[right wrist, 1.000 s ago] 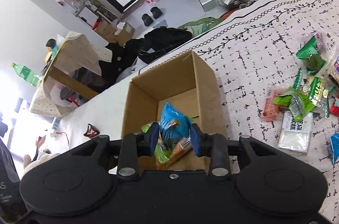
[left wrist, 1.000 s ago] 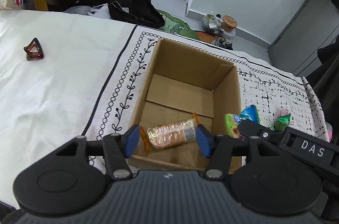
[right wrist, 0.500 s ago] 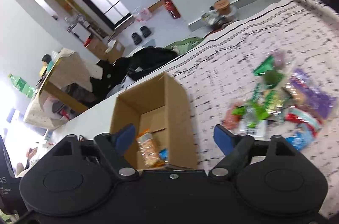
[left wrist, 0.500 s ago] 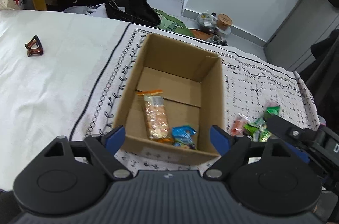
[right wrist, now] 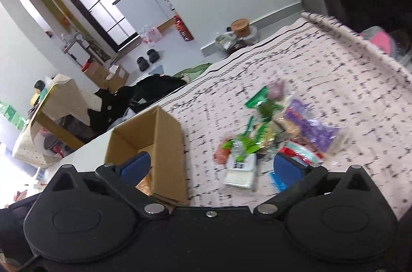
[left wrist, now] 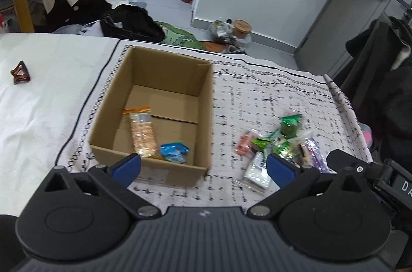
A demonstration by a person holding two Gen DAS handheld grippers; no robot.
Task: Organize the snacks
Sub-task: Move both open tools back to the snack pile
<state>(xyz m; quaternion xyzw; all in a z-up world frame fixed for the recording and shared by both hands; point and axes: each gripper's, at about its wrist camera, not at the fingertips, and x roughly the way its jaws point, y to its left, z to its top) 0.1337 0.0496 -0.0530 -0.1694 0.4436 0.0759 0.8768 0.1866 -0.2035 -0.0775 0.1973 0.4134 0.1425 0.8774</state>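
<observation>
Both snacks now lie released in the brown cardboard box [left wrist: 164,102]; left gripper [left wrist: 203,165] and right gripper [right wrist: 209,164], jaws wide and empty, swing toward the heap of colourful snack packets [right wrist: 270,133] for another pick.

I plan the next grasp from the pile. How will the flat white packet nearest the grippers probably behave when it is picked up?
The flat white packet looks thin and soft-sided, so it will probably bend rather than stay stiff. It seems light for its size. It lies flat on the tablecloth beside the green wrappers, so the fingers may slide over its glossy film; gripping an edge seems safer.
</observation>
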